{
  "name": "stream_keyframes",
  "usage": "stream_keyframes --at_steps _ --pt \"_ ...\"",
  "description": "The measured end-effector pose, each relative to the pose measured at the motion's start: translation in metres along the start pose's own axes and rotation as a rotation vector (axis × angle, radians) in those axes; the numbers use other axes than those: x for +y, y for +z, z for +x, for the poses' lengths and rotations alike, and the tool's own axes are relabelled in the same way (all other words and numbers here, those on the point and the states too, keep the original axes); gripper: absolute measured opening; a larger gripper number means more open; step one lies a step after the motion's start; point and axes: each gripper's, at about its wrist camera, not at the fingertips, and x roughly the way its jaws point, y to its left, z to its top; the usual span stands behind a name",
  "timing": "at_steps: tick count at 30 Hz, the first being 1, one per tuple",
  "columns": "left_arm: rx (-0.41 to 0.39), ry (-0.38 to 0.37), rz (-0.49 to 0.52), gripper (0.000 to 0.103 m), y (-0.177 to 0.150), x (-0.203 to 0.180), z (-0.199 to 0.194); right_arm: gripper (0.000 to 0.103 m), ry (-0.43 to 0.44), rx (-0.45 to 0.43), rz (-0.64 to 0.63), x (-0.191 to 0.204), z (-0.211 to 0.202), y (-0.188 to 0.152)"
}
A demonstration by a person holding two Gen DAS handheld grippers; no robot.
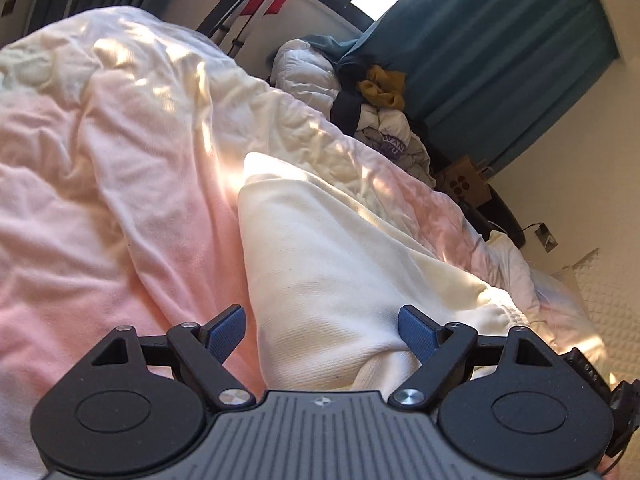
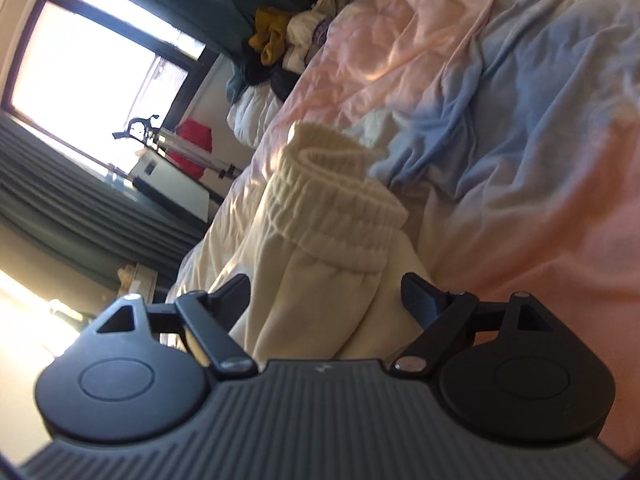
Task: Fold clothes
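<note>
A cream knit garment [image 1: 340, 248] lies spread on the pink bedding [image 1: 120, 160], its near end bunched under my left gripper [image 1: 320, 314]. The left jaws stand wide open, blue pads apart, with the cloth lying between them but not pinched. In the right wrist view the same garment's ribbed elastic band [image 2: 332, 208] stands folded over, just beyond my right gripper [image 2: 324, 282]. The right jaws are also wide open, with cream cloth between and below the fingers, unpressed. The bedding [image 2: 520, 120] here looks pink and pale blue.
A pile of other clothes [image 1: 380, 96], with a mustard piece on top, sits at the bed's far end by a teal curtain [image 1: 500, 60]. A cardboard box [image 1: 466, 184] stands beside the bed. A bright window [image 2: 92, 68] and a red item [image 2: 192, 140] lie beyond.
</note>
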Motion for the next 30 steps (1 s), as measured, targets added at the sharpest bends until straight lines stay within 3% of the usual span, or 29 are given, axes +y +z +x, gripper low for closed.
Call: stream_keyframes --at_steps 3,8,10,13,16,19,23,27,30 --pt "0.017 -0.022 -0.039 0.086 0.000 0.007 0.009 0.085 -0.075 0.009 -0.026 -0.001 0.011 0.000" --pt "0.040 -0.038 -0.079 0.093 0.000 0.014 0.017 0.087 -0.088 0.040 0.004 -0.012 0.031 0.005" --pt "0.049 -0.055 -0.089 0.093 0.000 0.016 0.019 0.095 -0.086 0.059 0.017 -0.015 0.040 0.006" --pt "0.106 -0.108 -0.130 0.093 0.002 0.018 0.027 0.096 -0.026 0.103 0.068 -0.018 0.047 0.007" --pt "0.111 -0.145 -0.164 0.096 0.003 0.020 0.033 0.097 0.078 0.083 0.090 -0.014 0.038 0.007" --pt "0.130 -0.130 -0.180 0.094 0.004 0.025 0.043 0.096 0.176 0.064 0.130 -0.016 0.030 0.008" --pt "0.142 -0.127 -0.186 0.089 0.002 0.029 0.051 0.096 0.111 0.091 0.153 -0.023 0.041 0.007" --pt "0.129 -0.105 -0.158 0.073 0.001 0.024 0.050 0.081 0.063 0.089 0.172 -0.026 0.046 0.005" --pt "0.115 -0.078 -0.135 0.062 0.002 0.018 0.046 0.057 0.054 0.073 0.153 -0.022 0.039 0.006"
